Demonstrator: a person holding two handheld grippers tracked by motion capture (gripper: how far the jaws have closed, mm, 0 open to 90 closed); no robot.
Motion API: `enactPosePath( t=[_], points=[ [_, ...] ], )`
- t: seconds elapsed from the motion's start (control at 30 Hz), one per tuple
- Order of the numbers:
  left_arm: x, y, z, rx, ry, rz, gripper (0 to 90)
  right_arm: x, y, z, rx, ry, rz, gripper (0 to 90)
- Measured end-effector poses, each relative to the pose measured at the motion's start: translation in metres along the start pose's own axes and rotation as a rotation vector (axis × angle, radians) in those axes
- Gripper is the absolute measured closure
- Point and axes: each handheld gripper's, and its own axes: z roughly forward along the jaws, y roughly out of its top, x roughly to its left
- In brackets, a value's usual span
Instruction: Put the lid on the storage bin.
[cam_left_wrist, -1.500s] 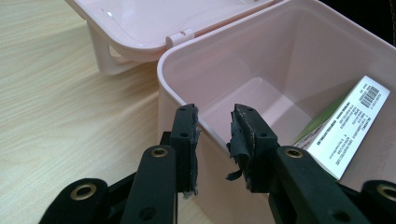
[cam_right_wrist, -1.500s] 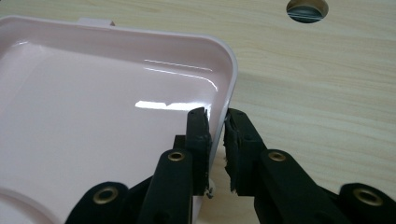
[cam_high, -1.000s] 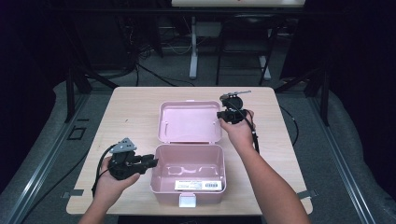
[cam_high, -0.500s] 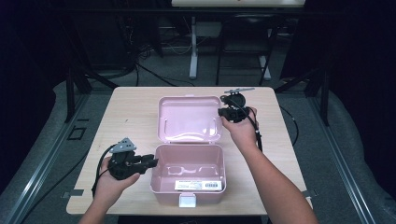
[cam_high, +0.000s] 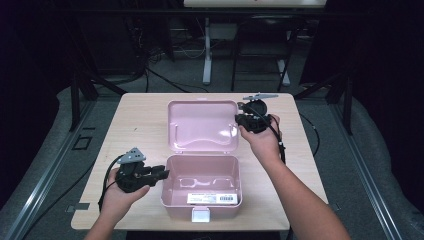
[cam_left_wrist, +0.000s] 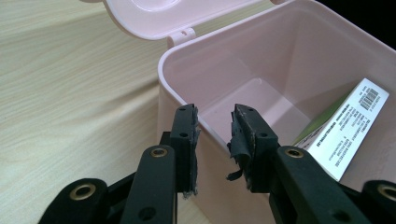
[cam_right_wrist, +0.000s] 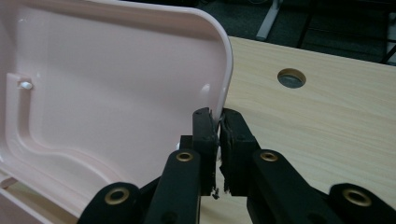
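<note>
- Sitting mid-table: pink box (cam_high: 201, 186) at the near edge, its lid (cam_high: 202, 125) hinged at the far side and swung back, inner face up.
- Lid's long axis runs left-right across the table; its free edge is the far one.
- Right gripper (cam_high: 246, 120) is at the lid's right edge, jaws nearly closed and pinching the rim (cam_right_wrist: 223, 100), one jaw inside, one outside.
- Left gripper (cam_high: 161, 173) is at the box's left wall, jaws part open and straddling the wall's top edge (cam_left_wrist: 205, 126); looks like loose contact at most, can't tell if it clamps.
- Judgement: lid is being closed. It has to swing up and toward the person over the hinge, so the right gripper leads and the left steadies the box.
- Inside the box: a white barcode label (cam_left_wrist: 348, 130) on the front wall. Table (cam_high: 140, 115) otherwise bare wood, with a cable hole (cam_right_wrist: 291, 77) beyond the lid.
</note>
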Motion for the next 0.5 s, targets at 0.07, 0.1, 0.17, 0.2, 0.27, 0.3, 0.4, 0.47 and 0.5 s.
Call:
enactPosePath(
  t=[0.07,0.1,0.17,0.2,0.27,0.3,0.4,0.47,0.5],
  points=[
    [0.000,0.000,0.000,0.000,0.000,-0.001,70.1,0.001,0.000,-0.005,-0.006,0.005,-0.005,85.2],
    [0.000,0.000,0.000,0.000,0.000,0.001,70.1,0.001,0.000,-0.006,-0.009,0.006,-0.005,85.3],
    [0.000,0.000,0.000,-0.001,0.001,-0.001,70.1,0.002,0.000,-0.009,-0.014,0.010,-0.013,85.4],
    [0.000,0.000,0.000,0.000,0.000,0.001,70.1,0.002,0.000,-0.011,-0.016,0.010,-0.018,85.4],
    [0.000,0.000,0.000,0.000,0.000,0.001,70.1,0.003,0.000,-0.014,-0.020,0.011,-0.023,85.4],
    [0.000,0.000,0.000,0.000,0.001,0.001,70.1,0.003,0.000,-0.014,-0.022,0.011,-0.024,85.5],
    [0.000,0.000,0.000,0.000,0.001,0.001,69.9,0.004,-0.001,-0.016,-0.031,0.010,-0.041,85.4],
    [0.000,0.000,0.000,0.001,0.001,0.001,69.8,0.006,-0.001,-0.017,-0.038,0.009,-0.045,85.4],
    [0.000,0.000,0.000,0.001,0.001,0.001,69.6,0.006,-0.001,-0.017,-0.042,0.008,-0.048,85.5]
  ],
)
